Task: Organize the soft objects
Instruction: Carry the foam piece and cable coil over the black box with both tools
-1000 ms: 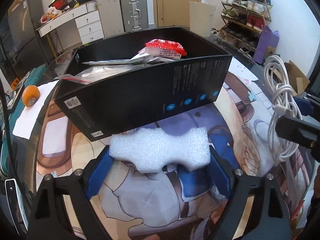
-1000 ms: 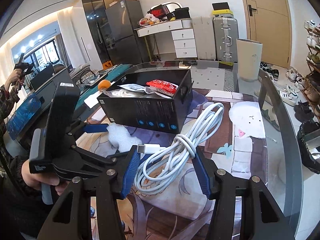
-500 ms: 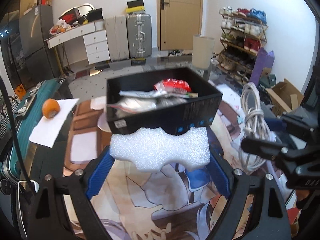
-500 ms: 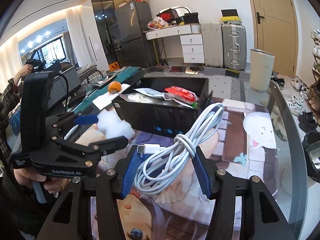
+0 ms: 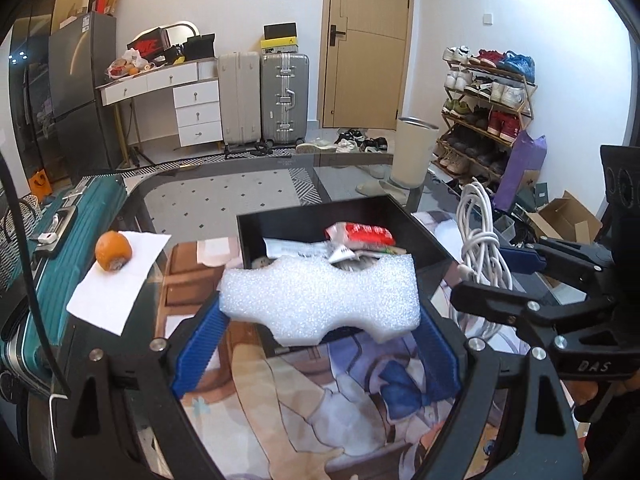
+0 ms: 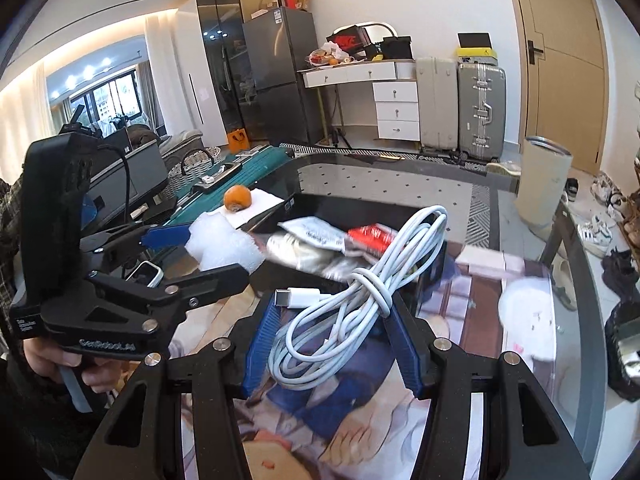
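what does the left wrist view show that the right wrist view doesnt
Only the left wrist view: the shoe rack and purple bag.
Only the right wrist view: the windows and the hand holding the left claw.
Both: white foam, coiled white cable in the right claw, black box, orange.
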`<state>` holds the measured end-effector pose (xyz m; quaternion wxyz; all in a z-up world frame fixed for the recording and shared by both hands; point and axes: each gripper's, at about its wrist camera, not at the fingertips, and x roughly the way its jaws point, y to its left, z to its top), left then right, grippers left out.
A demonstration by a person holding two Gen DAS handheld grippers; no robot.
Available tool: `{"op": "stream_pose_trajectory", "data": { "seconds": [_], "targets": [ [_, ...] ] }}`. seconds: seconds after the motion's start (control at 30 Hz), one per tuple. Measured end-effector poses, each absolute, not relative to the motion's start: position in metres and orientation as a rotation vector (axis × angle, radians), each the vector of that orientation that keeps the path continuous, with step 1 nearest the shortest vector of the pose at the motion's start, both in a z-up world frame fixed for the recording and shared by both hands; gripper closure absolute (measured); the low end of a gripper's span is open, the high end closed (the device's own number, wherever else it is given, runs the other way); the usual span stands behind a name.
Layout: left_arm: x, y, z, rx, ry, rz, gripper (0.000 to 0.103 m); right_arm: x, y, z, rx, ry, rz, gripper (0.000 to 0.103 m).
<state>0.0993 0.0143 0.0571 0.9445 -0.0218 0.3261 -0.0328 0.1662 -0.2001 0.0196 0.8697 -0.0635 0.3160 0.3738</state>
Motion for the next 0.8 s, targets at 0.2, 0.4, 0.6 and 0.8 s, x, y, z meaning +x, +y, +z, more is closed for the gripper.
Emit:
{"op": "stream_pose_trajectory", "data": {
  "seconds": [0.2,0.4,0.6,0.8],
  "targets": [
    [0.113,0.025,0.06,-0.056,0.66,-0.047,0.014,0.188,-0.187,0.03,-0.142,0.635,0.778,0.049],
    [0.128,0.033,0.062,-0.066,0.656,-0.037,0.014,0.212,-0.173,0.029,-0.155,0.629,0.749,0.049],
    [0.139,0.04,0.058,-0.076,0.665,-0.027,0.014,0.231,-0.155,0.019,-0.187,0.65,0.761,0.049],
    [0.147,0.047,0.051,-0.088,0.677,-0.02,0.014,0.25,-0.141,0.01,-0.213,0.659,0.738,0.049]
  ]
}}
